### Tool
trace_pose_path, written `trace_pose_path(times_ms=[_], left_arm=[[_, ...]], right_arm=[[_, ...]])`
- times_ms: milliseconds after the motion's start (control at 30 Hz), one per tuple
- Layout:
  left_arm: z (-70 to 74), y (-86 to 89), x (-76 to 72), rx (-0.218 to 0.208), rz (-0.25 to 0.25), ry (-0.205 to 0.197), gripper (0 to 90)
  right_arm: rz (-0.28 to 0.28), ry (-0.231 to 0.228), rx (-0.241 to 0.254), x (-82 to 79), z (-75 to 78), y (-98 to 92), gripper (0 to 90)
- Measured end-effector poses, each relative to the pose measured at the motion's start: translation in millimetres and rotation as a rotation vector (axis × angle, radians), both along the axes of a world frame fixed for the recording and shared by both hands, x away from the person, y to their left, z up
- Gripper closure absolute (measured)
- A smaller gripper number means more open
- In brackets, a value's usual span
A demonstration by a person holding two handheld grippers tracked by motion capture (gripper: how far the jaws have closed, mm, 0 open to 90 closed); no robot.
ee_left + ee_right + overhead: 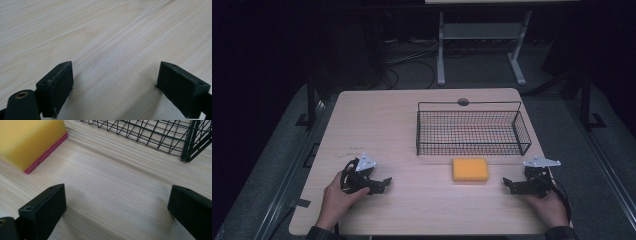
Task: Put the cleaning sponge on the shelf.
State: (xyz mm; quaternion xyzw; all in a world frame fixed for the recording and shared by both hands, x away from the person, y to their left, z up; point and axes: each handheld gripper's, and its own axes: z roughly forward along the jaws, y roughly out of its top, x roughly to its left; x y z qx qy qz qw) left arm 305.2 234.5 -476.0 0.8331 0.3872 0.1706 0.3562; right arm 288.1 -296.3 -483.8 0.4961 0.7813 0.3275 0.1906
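A yellow sponge [470,170] with a pink underside lies flat on the wooden table [412,120], just in front of a black wire basket [472,131]. My right gripper [508,184] rests on the table to the sponge's right, jaws wide apart with bare wood between them. In the right gripper view the sponge [30,142] is at the upper left and the basket [160,135] along the top, beyond the right gripper [117,205]. My left gripper [384,183] sits near the table's front left, open. In the left gripper view, bare wood lies between the jaws of the left gripper [115,85].
The basket holds nothing and stands at the table's back right. A round cable hole [463,102] is at the far edge behind it. A metal stand [482,35] rises from the floor beyond the table. A person's hands hold both grippers near the front edge.
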Motion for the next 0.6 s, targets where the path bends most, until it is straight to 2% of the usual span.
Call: trace_pose_path(times_ms=[200,367,433,467,533,600], left_arm=[[-0.1,-2.3,-0.6,-0.001,0.025,-0.001,12.7],[-0.1,-2.4,-0.6,-0.001,0.025,-0.001,12.7],[0.0,-2.3,-0.6,0.0,0.025,-0.002,12.7],[-0.1,-2.4,-0.6,0.0,0.026,-0.001,12.7],[-0.1,-2.4,-0.6,-0.001,0.026,-0.001,12.7],[0.0,-2.4,-0.6,0.0,0.025,-0.001,12.7]], right_arm=[[0.0,0.0,0.0,0.0,0.0,0.0,1.2],[0.001,0.0,0.0,0.0,0.1,0.0,1.3],[0.005,0.001,0.0,-0.3,0.5,-0.4,4.4],[0.018,0.002,0.0,-1.9,3.3,-1.2,14.0],[0.019,0.011,-0.005,-2.3,5.8,-2.3,17.3],[0.018,0.014,-0.004,-2.7,7.5,-3.6,25.4]])
